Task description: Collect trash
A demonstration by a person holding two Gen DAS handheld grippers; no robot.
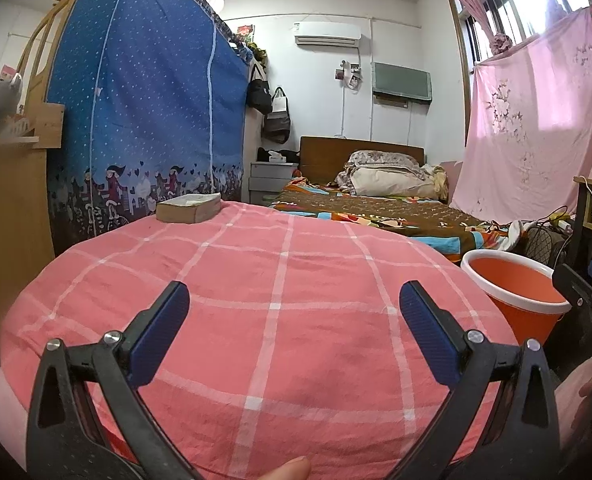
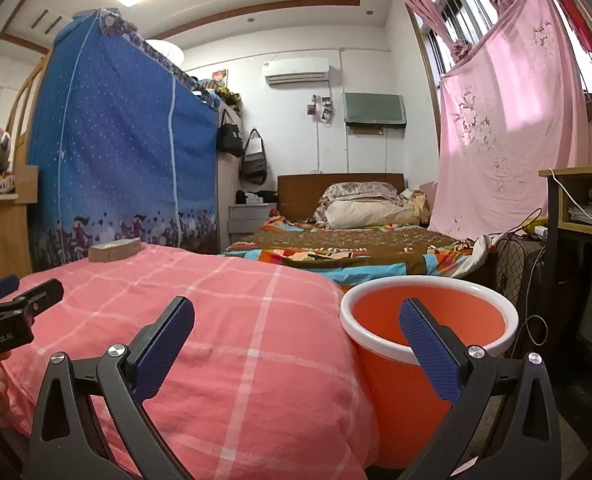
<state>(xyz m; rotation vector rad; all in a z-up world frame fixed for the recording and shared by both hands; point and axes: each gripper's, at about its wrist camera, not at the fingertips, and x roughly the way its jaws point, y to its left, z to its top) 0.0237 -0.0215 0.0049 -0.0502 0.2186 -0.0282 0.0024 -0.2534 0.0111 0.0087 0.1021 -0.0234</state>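
Box: we see a flat rectangular cardboard-coloured box (image 1: 188, 208) ahead-left of our left tool, on the checked cloth.
Cloth: pink woven cover (image 1: 280, 300), white grid, slightly creased.
Left tool (image 1: 294, 322): spread wide, holding nothing.
Right tool (image 2: 297, 336): spread wide, holding nothing.
Bucket: round orange plastic bucket (image 2: 379, 376), white rim, behind our right tool's right finger.

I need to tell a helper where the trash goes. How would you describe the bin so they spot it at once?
Find the table with the pink checked cloth. On the floor at its right edge, in front of the bed, stands the orange bucket. Its thick white rim and round, open top set it apart.
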